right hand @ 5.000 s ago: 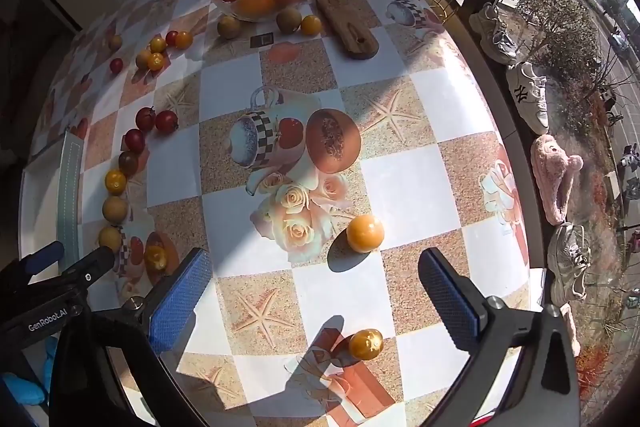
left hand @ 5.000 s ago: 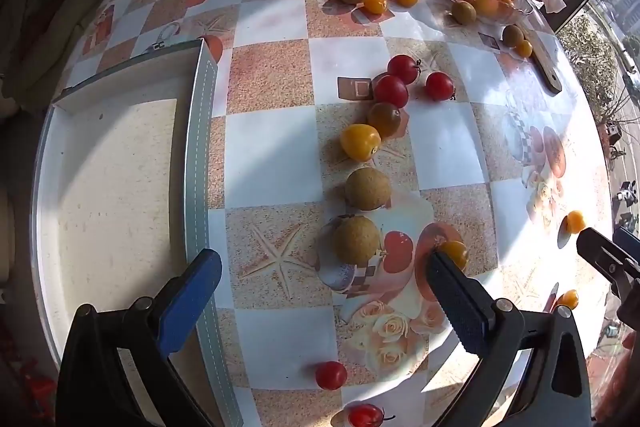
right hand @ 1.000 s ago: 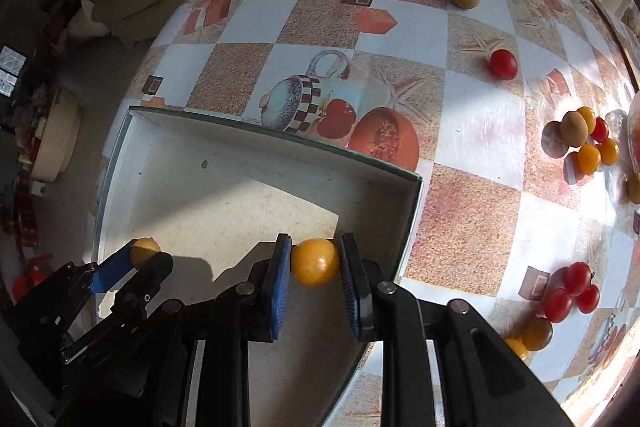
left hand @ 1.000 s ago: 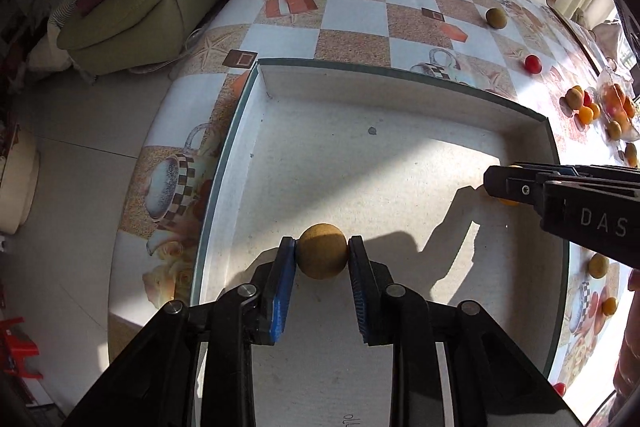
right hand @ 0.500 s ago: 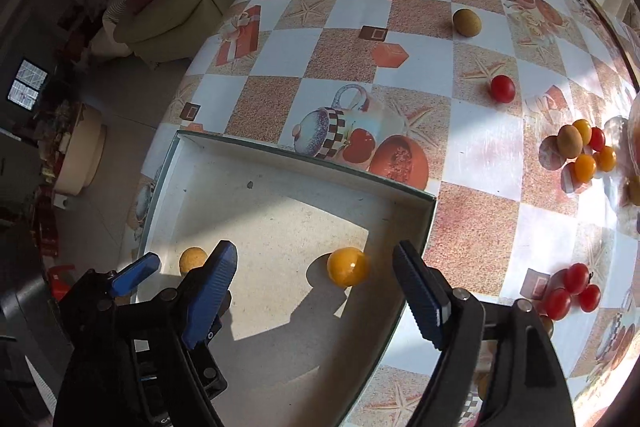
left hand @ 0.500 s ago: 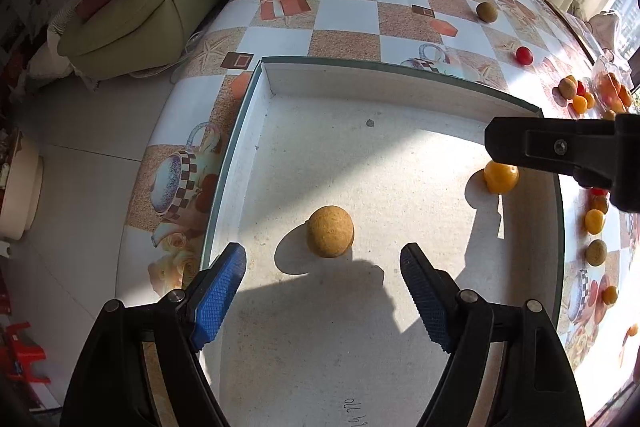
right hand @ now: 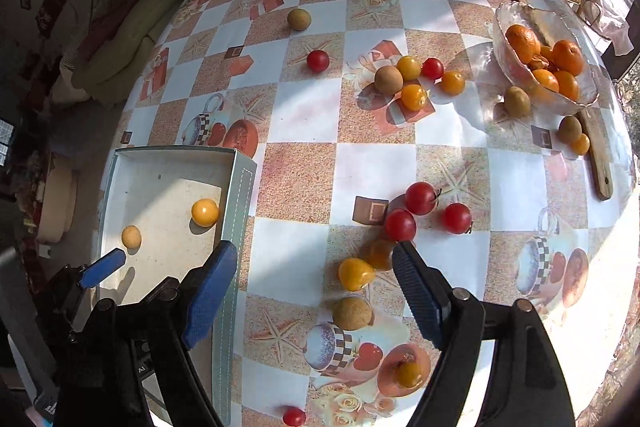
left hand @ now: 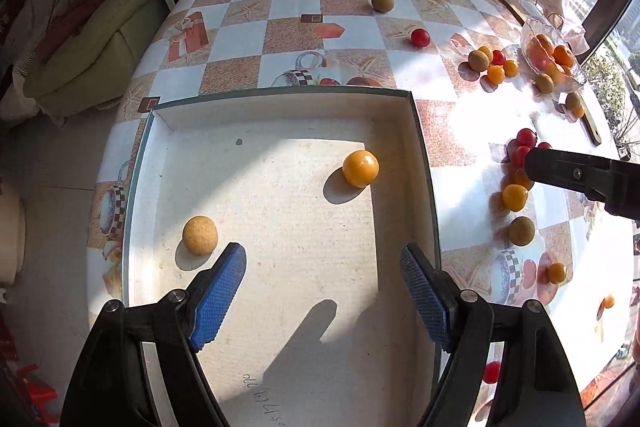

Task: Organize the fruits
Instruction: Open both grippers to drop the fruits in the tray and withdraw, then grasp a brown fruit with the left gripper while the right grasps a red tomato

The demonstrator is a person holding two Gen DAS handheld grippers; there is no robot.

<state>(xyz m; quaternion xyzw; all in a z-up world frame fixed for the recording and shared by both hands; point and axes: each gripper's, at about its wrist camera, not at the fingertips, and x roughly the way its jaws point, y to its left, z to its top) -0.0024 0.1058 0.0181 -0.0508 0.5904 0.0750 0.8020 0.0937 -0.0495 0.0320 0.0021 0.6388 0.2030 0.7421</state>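
Observation:
A shallow white tray (left hand: 416, 131) holds a tan round fruit (left hand: 199, 235) and a yellow-orange tomato (left hand: 360, 168); both also show in the right wrist view, the tan fruit (right hand: 131, 237) left of the tomato (right hand: 205, 212). My left gripper (left hand: 322, 269) is open and empty above the tray, right of the tan fruit. My right gripper (right hand: 312, 263) is open and empty above the table right of the tray, over a yellow tomato (right hand: 354, 273) and a tan fruit (right hand: 352, 313). Three red tomatoes (right hand: 420, 198) lie just beyond.
A glass bowl (right hand: 508, 67) of oranges stands at the far right by a wooden board (right hand: 596, 155). Several loose yellow, red and tan fruits (right hand: 408, 81) are scattered over the patterned tablecloth. The right gripper's arm (left hand: 580, 173) crosses the left wrist view. The table edge drops off at left.
Both grippers have let go of their fruits, which now lie in the tray. The left gripper has drawn back and right; the right gripper has moved off the tray to over the loose fruits.

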